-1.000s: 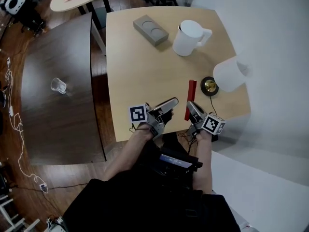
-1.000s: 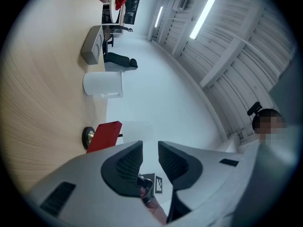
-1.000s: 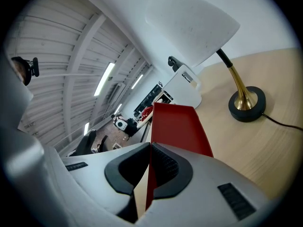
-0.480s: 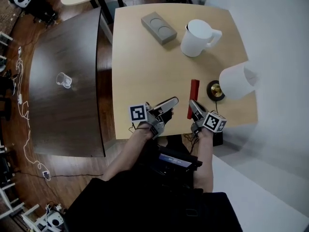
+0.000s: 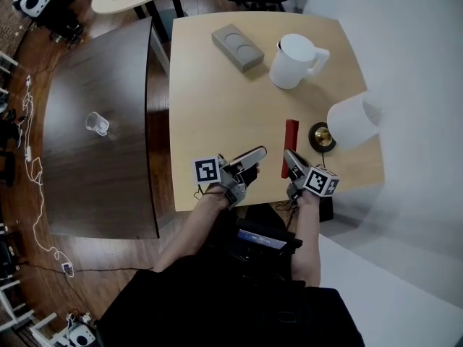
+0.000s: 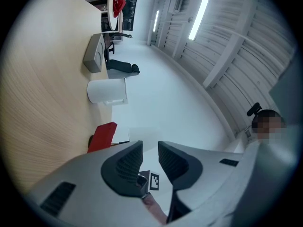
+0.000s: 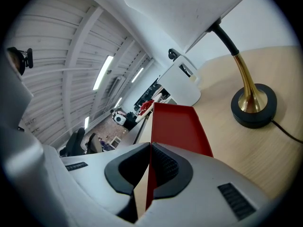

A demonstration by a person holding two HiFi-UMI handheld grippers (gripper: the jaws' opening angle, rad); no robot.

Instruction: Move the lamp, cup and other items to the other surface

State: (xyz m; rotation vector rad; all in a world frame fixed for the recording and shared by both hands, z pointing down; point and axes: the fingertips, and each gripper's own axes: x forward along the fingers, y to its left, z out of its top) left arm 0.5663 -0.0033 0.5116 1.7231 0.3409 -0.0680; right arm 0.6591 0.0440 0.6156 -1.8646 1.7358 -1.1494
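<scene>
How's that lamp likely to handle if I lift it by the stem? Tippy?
Probably top-heavy: the lamp carries a wide white shade tilted off a thin brass stem, so it may swing. The small round base looks dense and could steady it. Its cord trails across the table and might drag.

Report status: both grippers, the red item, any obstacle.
Left gripper open, empty. Right gripper shut on red item. Lamp base close beside it, apart. Jug, grey block farther back.
</scene>
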